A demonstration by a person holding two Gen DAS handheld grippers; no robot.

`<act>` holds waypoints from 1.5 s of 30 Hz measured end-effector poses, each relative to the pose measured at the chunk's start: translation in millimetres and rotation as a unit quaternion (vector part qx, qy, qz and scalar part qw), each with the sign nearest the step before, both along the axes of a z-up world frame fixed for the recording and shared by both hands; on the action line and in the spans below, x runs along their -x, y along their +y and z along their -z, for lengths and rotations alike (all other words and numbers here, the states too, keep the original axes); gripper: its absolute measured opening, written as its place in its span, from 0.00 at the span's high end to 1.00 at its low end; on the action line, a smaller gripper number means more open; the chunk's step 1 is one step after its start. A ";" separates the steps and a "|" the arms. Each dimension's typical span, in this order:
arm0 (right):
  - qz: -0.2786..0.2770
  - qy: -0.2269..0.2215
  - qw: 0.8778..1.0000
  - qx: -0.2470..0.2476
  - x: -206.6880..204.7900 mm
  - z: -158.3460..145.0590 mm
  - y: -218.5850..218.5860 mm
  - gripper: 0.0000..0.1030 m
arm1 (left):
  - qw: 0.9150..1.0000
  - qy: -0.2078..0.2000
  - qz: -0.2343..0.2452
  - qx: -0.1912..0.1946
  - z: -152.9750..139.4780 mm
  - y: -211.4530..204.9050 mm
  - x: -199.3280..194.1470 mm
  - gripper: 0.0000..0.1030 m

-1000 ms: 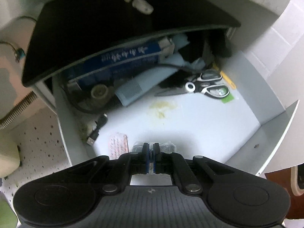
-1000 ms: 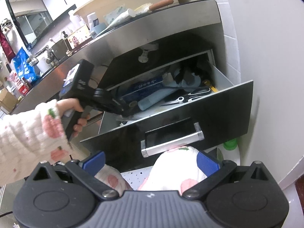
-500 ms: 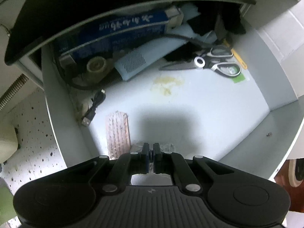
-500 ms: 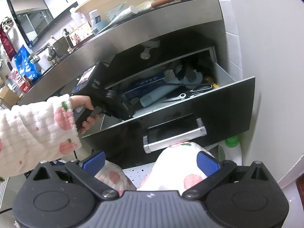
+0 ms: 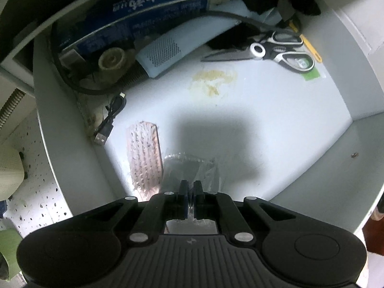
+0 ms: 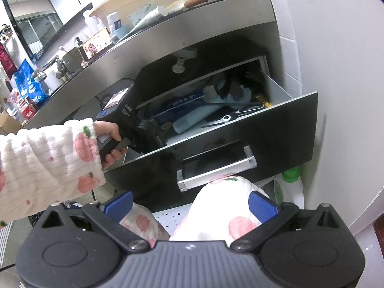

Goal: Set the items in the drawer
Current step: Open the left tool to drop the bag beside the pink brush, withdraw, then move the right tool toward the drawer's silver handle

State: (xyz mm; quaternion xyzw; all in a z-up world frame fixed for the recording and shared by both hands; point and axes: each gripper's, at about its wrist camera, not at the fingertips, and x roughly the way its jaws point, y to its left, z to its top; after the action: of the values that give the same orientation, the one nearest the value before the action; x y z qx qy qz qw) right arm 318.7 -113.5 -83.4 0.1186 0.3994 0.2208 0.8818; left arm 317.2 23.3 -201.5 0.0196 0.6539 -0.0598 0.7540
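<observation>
**A:** What is the left gripper (image 5: 189, 188) doing?

**B:** It reaches down into the open drawer (image 5: 300, 124). Its two fingers are pinched nearly together on the near edge of a clear plastic packet (image 5: 192, 168) with something dark inside. The packet sticks out ahead of the fingertips, low over the pale drawer floor, just right of a pinkish bristle brush (image 5: 144, 156). Whether it touches the floor, I cannot tell.

**B:** It looks light, thin and crinkly, probably slippery. An edge grip like this one seems right, though it may flop or slide when let go.

**A:** What else is in the drawer?

**B:** Scissors (image 5: 268, 50) at the far right, a blue box (image 5: 144, 12) at the back, and a black cable (image 5: 108, 117) on the left, all well apart from the packet.

**A:** And the right gripper (image 6: 189, 204)?

**B:** Wide open, holding nothing, held back in front of the drawer's black front.
</observation>
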 end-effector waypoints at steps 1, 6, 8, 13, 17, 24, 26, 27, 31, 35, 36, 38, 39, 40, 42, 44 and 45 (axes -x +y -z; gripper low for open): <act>0.000 0.000 1.000 0.000 0.0 0.1 -0.1 0.00 | 1.000 0.002 0.003 -0.003 1.4 -0.4 0.1 0.96; 0.001 0.002 1.000 -0.001 0.1 0.6 -0.8 0.00 | 1.000 0.015 0.002 -0.004 7.5 1.0 -2.1 0.95; 0.001 0.003 1.000 0.000 0.3 0.4 -0.5 0.00 | 1.000 0.018 0.004 -0.005 9.5 0.3 -2.2 0.94; 0.002 0.003 1.000 0.000 0.3 -0.4 -0.3 0.00 | 1.000 0.011 0.010 -0.003 6.6 -0.3 0.4 0.82; 0.000 0.004 1.000 0.001 -0.5 0.5 1.4 0.00 | 1.000 -0.016 0.019 -0.001 -6.2 -2.1 6.3 0.68; -0.011 0.001 1.000 0.003 -0.1 -0.2 7.9 0.00 | 0.996 -0.071 0.047 0.003 -39.1 -8.0 23.9 0.60; -0.013 0.000 1.000 0.005 0.6 -0.5 9.6 0.00 | 0.994 -0.093 0.048 0.011 -51.9 -6.5 28.9 0.58; -0.014 -0.001 1.000 0.005 0.7 -0.6 10.0 0.00 | 0.993 -0.105 0.047 0.018 -60.1 -5.5 32.7 0.56; -0.016 -0.002 1.000 0.008 1.3 -0.6 11.6 0.00 | 0.988 -0.143 0.039 0.054 -89.5 -2.9 49.8 0.55; -0.020 -0.006 1.000 0.014 2.1 -1.5 14.9 0.00 | 0.978 -0.190 0.028 0.083 -120.0 2.9 74.8 0.43; -0.021 -0.007 1.000 0.015 2.3 -1.9 15.9 0.00 | 0.975 -0.202 0.026 0.090 -127.2 5.2 82.3 0.43; -0.025 -0.009 1.000 0.017 2.5 -2.5 17.9 0.00 | 0.970 -0.219 0.019 0.104 -139.3 8.7 97.3 0.41; -0.027 -0.010 0.999 0.018 2.6 -2.6 18.9 0.00 | 0.968 -0.227 0.014 0.108 -144.4 10.6 104.7 0.39; -0.029 -0.011 0.999 0.020 2.8 -2.7 20.3 0.00 | 0.966 -0.235 0.009 0.111 -148.6 12.3 112.6 0.39; -0.032 -0.012 0.999 0.023 3.1 -2.9 22.6 0.00 | 0.961 -0.250 -0.001 0.116 -157.1 15.9 128.2 0.39; -0.036 -0.015 0.999 0.027 3.4 -3.3 24.9 0.00 | 0.957 -0.266 -0.011 0.113 -164.6 19.9 144.8 0.38; -0.038 -0.016 0.999 0.030 3.6 -3.5 26.1 0.00 | 0.955 -0.275 -0.011 0.108 -167.7 20.2 152.7 0.37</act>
State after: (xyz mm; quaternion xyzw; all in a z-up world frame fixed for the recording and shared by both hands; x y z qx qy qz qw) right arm 315.1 -87.4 -79.9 0.0736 0.3955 0.2443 0.8823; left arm 164.5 43.5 -33.8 -0.0536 0.4114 -0.1143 0.9027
